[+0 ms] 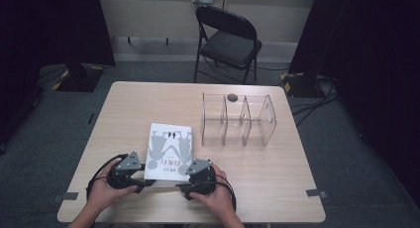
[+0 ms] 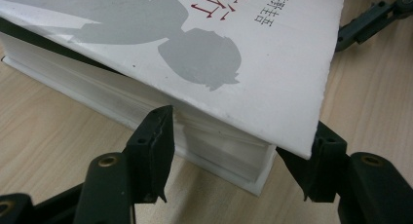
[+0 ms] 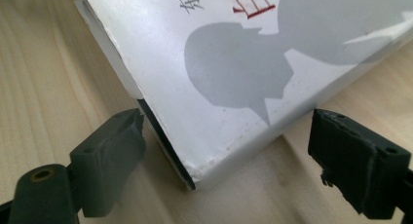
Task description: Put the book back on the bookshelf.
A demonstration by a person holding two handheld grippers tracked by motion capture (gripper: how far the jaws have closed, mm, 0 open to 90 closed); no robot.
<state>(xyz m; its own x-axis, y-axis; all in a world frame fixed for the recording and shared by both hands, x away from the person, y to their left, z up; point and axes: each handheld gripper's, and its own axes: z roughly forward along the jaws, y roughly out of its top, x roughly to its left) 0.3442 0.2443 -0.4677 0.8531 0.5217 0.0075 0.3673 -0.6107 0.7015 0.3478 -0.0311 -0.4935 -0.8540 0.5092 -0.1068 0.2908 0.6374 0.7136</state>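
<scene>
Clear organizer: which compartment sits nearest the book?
The leftmost compartment in the high view. It is the end that faces the white book; the far right end has the handle cutout.

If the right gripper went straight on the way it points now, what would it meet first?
Most likely the white book: its near corner already sits between the open jaws of the right gripper, apparently untouched by either pad, so it would meet the gripper almost at once.
</scene>
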